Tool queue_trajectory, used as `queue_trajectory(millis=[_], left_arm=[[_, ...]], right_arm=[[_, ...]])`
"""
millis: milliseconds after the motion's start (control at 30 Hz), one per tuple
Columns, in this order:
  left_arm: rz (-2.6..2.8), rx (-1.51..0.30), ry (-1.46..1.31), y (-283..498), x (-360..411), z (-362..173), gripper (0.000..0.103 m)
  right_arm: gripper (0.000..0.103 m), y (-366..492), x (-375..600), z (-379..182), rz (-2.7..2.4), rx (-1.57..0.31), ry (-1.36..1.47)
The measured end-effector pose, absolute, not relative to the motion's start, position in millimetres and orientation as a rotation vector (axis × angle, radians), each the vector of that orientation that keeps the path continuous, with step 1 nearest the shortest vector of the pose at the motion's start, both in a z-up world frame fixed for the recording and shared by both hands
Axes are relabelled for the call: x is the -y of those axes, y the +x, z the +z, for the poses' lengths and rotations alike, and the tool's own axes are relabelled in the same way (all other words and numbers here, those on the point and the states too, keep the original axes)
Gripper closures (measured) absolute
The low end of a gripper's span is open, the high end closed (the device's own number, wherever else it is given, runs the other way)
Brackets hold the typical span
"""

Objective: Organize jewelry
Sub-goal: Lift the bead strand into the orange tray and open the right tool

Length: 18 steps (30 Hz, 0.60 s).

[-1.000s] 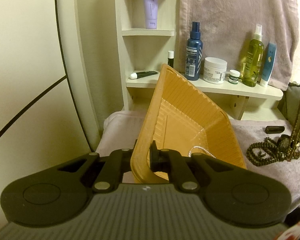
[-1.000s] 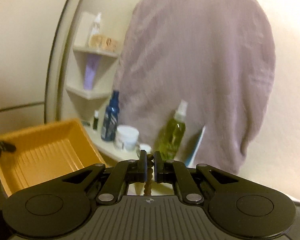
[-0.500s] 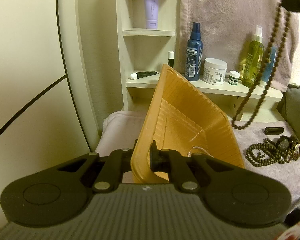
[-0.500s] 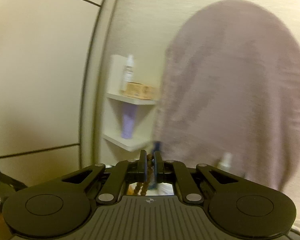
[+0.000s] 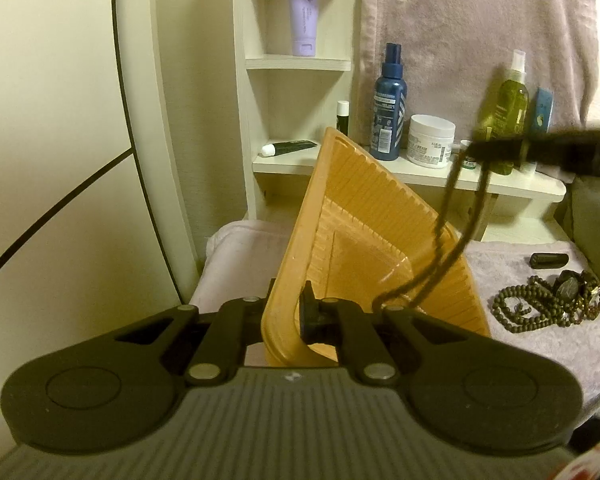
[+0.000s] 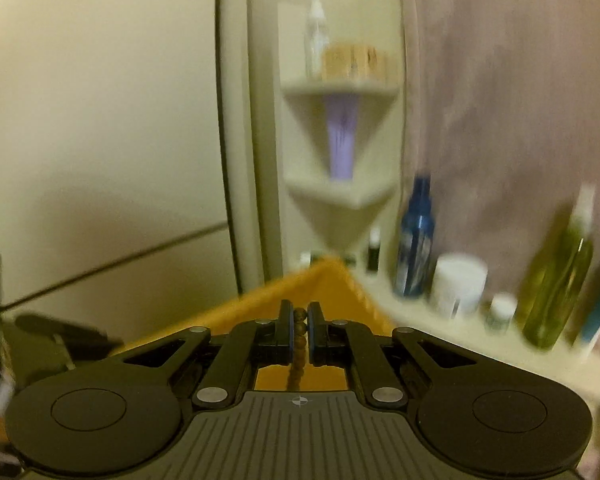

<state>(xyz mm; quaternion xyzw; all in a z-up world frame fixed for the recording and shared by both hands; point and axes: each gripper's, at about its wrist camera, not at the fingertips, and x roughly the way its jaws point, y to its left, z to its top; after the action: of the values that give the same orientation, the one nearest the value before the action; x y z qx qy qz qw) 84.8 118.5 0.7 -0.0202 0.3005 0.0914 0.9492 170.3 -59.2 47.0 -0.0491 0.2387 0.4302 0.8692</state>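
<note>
Cream walls and a white corner shelf unit close the back of my view, with a mauve towel hanging flat behind a row of toiletries: a blue spray bottle, a white jar and a green spray bottle. Below, the surface is covered in pale, napped cloth, with open room on its right half only around a heap of brown beaded jewelry and a small dark cylinder.

My left gripper has its jaws closed on the near wall of an orange plastic tray, ribbed inside and tipped steeply up on edge, so its rim stands close to the shelf ledge.

My right gripper comes in from the right, above the tray's far rim, its jaws pinched tight on a strand of round brown beads. That beaded necklace hangs as a blurred loop from the jaws down into the tray's hollow, its low end near the left gripper's right finger; I cannot tell whether it touches the tray floor.
</note>
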Motion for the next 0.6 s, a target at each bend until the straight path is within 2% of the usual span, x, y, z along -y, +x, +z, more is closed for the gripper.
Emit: queue_trajectory(millis=[200,367,400,433,500,600], left_arm=[[0.188,-0.613,-0.041,85,-120,1,0.096],[0.189,-0.615,-0.037,86,-120,0,0.096],[0.189,-0.615,-0.038,86,-120,0,0.096],[0.19,-0.614,-0.037,86,-119,0,0.096],[0.192,-0.615,-0.037,87,-120,0,0.096],[0.192,-0.615,-0.037,86,-119,-1,0.096]], right_arm=[[0.097,172,61,1,0.918,-0.648,-0.054],[0.095,172,74,-16,0.902,-0.711,0.028],[0.089,171,79,-16,0.886,-0.711,0.041],[0.078,167,87,-16,0.867,-0.705,0.055],[0.062,166,100,-12,0.823,-0.686,0.094],[0.061,162,134,-10,0.703,-0.65,0.149]])
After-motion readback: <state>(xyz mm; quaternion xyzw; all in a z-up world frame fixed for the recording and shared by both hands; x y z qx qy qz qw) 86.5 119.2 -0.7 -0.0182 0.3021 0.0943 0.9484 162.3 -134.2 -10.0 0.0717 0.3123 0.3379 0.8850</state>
